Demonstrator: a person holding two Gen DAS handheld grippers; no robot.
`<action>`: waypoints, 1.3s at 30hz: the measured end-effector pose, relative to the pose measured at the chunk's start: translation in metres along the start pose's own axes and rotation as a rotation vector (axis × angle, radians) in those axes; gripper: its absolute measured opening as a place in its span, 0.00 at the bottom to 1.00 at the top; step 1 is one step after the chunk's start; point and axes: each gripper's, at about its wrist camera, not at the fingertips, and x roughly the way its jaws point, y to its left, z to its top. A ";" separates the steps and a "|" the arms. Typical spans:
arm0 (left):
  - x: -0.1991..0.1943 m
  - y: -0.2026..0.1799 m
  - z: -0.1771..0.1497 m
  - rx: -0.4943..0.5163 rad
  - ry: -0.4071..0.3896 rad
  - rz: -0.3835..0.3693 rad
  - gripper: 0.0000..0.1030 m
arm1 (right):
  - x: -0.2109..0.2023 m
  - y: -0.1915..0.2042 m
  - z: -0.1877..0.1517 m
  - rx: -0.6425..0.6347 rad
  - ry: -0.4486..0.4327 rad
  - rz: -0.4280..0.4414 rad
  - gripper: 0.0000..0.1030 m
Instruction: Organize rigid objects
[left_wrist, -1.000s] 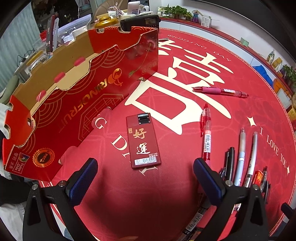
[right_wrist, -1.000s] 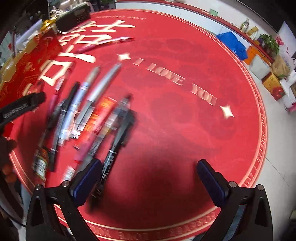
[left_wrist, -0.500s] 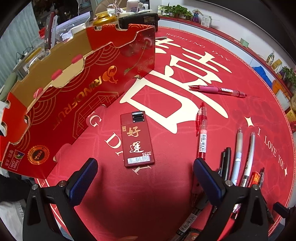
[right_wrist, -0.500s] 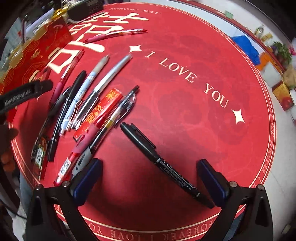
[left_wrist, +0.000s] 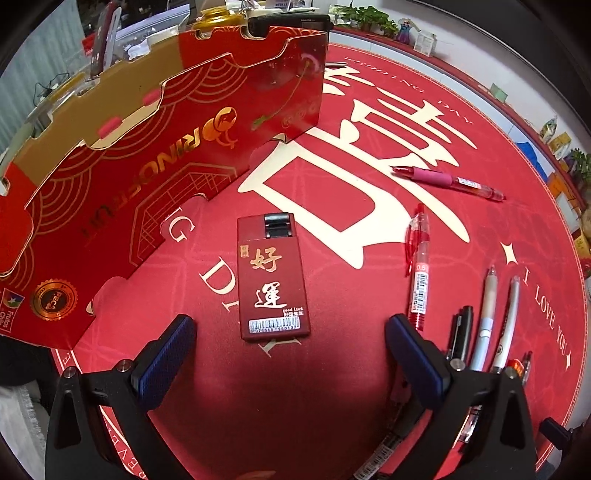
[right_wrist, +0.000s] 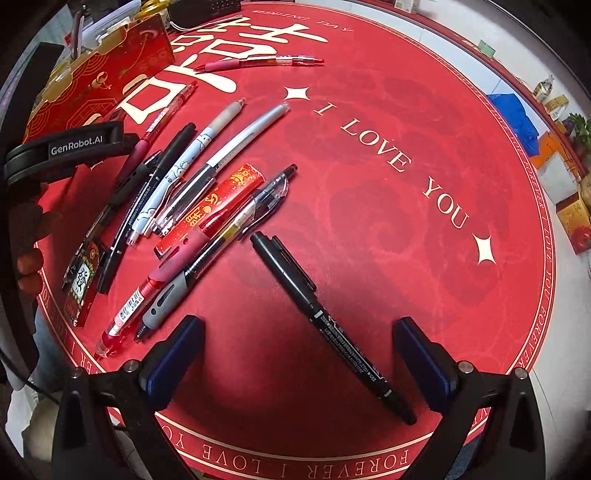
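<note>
A flat red lighter case (left_wrist: 272, 277) with gold characters lies on the red mat just ahead of my open left gripper (left_wrist: 290, 354), nothing between its fingers. A red cardboard box (left_wrist: 155, 147) stands open to its left. A black marker (right_wrist: 328, 325) lies diagonally between the fingers of my open right gripper (right_wrist: 299, 354), untouched. Left of it several pens (right_wrist: 207, 184) and a red-gold stick (right_wrist: 210, 206) lie bunched side by side. A red gel pen (left_wrist: 419, 266) and a pink-grip pen (left_wrist: 447, 181) lie apart on the mat.
The round red mat (right_wrist: 406, 184) ends at a gold-lettered rim near my right gripper. A small dark packet (right_wrist: 83, 273) lies at the mat's left edge. The left gripper's body (right_wrist: 74, 147) and a person's fingers show at left. Boxes and plants line the floor beyond.
The black marker now lies apart from the pen bunch, between my right fingers, and the right view has pulled back and steadied. My left gripper has edged closer to the lighter case.
</note>
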 end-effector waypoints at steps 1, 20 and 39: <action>0.000 0.000 0.000 0.004 0.001 -0.002 1.00 | -0.001 -0.002 0.002 -0.002 0.001 0.001 1.00; 0.001 0.009 0.005 0.014 -0.005 0.017 1.00 | 0.003 -0.007 0.024 -0.019 0.007 0.005 1.00; 0.001 0.011 0.001 0.026 -0.074 -0.018 1.00 | -0.005 -0.002 0.024 -0.059 -0.004 0.015 0.84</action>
